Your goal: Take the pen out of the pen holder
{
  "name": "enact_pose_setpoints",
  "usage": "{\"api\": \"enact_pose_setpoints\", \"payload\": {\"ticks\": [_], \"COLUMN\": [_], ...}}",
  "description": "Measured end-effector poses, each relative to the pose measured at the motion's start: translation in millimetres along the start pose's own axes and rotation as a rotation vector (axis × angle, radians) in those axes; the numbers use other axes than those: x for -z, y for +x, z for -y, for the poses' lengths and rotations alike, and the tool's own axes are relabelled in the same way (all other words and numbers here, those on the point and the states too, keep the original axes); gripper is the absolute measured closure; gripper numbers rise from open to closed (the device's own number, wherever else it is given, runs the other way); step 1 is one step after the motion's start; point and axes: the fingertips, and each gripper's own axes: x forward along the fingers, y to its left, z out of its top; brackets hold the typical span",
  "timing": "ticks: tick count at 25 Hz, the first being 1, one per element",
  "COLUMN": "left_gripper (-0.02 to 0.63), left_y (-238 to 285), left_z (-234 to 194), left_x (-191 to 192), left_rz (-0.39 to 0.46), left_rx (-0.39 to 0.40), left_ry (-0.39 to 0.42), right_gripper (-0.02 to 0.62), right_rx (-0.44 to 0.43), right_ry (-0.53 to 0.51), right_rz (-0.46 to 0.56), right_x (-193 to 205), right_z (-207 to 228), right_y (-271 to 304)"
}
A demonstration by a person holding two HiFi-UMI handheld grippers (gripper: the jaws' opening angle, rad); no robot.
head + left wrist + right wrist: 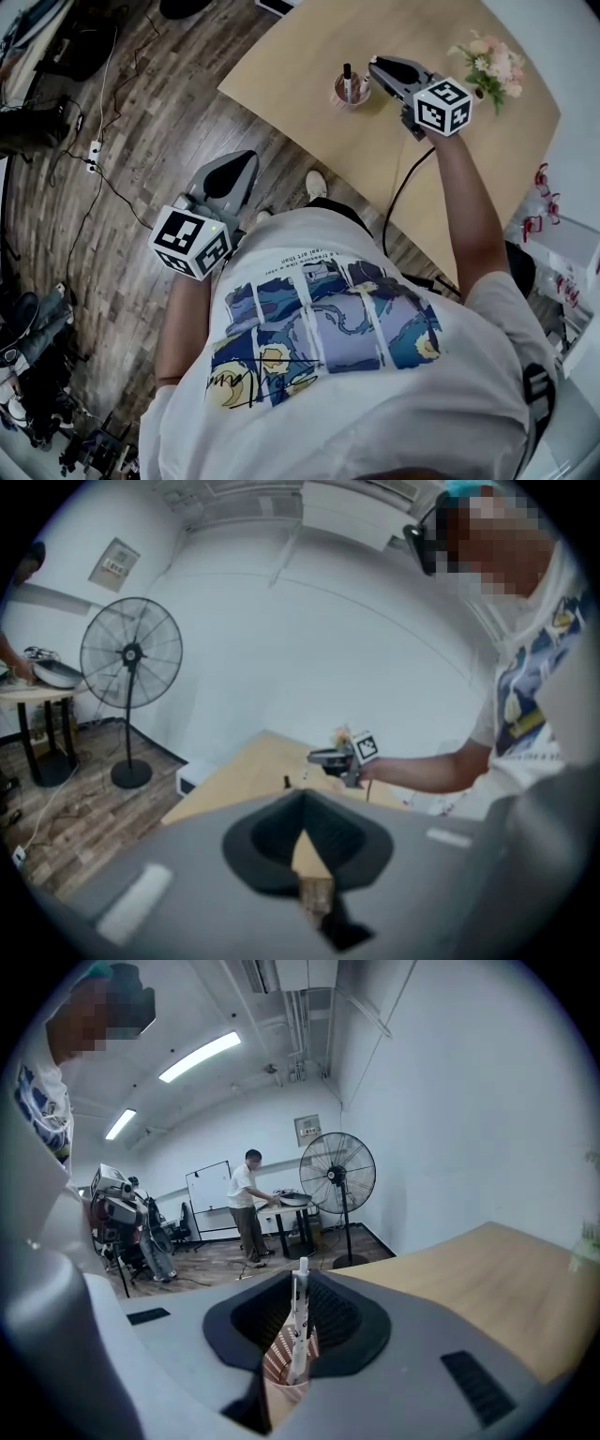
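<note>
Left gripper (242, 165) hangs off the table (300, 117), jaws pressed together, empty. Right gripper (300, 1283) pinches the pen (298, 1333) near its top. Pen stands upright in the holder (350, 96). Likely light, stiff, slick barrel: grip firmly and lift straight, or the holder may tip.

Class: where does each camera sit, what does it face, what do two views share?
Head view: on the head, looking down at table, left gripper, right gripper, arms, shirt.
Left gripper view: on that gripper, facing table; shut jaws show.
Right gripper view: on that gripper, facing pen holder; pen between its jaws.
Shared: right gripper, head and left.
</note>
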Motion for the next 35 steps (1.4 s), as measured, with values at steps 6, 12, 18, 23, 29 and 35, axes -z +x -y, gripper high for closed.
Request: {"api": "enact_pose_setpoints", "payload": {"ticks": [6, 12, 18, 23, 29, 35], "left_gripper": [0.598, 0.598, 0.598, 0.598, 0.598, 0.598], "left_y": [-28.5, -53.5, -83.1, -106.8, -128.7, -145.9], "left_z": [-1.2, 2.9, 5.4, 8.0, 13.8, 14.0], "left_x": [10.6, 16.7, 31.1, 41.1, 53.7, 69.3], "left_rz": [0.016, 0.026, 0.033, 0.039, 0.036, 0.025], "left_rx": [0.029, 0.071, 0.117, 0.154, 0.203, 0.235], "left_ry": [0.0, 0.004, 0.008, -0.005, 0.003, 0.01], "right_gripper": [0.545, 0.546, 0.545, 0.546, 0.546, 0.546], "right_rx": [0.085, 0.15, 0.205, 0.23, 0.264, 0.278], "right_ry": [-0.012, -0.033, -0.046, -0.049, -0.061, -0.057], "right_rz": [0.059, 0.096, 0.147, 0.173, 0.183, 0.204], "right_x": [-21.8, -39.4, -51.2, -55.5, -55.3, -55.8], "right_z": [-25.9, -59.4, -111.1, -158.5, -211.5, -257.5], "right_y": [-18.3, -36.2, -54.3, -68.3, -79.8, -86.4]}}
